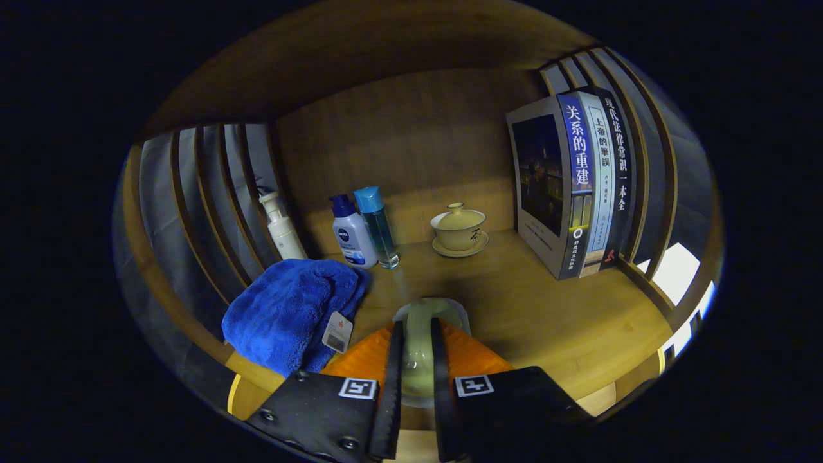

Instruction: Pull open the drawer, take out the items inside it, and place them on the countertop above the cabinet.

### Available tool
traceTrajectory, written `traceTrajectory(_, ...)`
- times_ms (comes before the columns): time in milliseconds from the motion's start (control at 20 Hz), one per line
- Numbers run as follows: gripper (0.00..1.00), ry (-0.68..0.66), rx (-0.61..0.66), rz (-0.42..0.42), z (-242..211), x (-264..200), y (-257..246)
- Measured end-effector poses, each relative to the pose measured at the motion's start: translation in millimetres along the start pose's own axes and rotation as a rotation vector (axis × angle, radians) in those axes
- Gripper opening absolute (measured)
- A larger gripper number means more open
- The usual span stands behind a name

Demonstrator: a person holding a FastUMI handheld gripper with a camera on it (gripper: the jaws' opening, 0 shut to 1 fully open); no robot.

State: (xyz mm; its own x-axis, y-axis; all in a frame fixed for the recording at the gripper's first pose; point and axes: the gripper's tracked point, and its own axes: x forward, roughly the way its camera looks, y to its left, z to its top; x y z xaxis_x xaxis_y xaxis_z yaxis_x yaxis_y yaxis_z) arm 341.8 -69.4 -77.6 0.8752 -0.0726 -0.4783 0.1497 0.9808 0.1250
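Observation:
My gripper (416, 341) is shut on a pale green ceramic piece (421, 321), held between the two black fingers (393, 360) just above the wooden countertop (546, 308). Its rounded end shows just ahead of the fingertips. A blue folded towel (289, 308) with a tag lies on the countertop beside the left finger. The drawer is out of sight.
Beyond the fingers stand a white pump bottle (283, 228), a white and blue bottle (352, 235), a clear blue bottle (379, 228) and a lidded tea bowl on a saucer (459, 230). Upright books (578, 186) lean at the right. Slatted side walls (199, 193) and a wooden back panel (411, 135) enclose the shelf.

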Motion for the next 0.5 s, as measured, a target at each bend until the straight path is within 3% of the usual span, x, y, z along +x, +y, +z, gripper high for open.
traceTrajectory(200, 0.83, 0.005, -0.027, -0.015, -4.8, 1.6, -0.1)
traceTrajectory(350, 0.98, -0.016, -0.032, -0.024, -0.1, -2.9, 3.8)
traceTrajectory(500, 0.99, -0.037, -0.056, -0.042, 10.5, -16.6, 6.2)
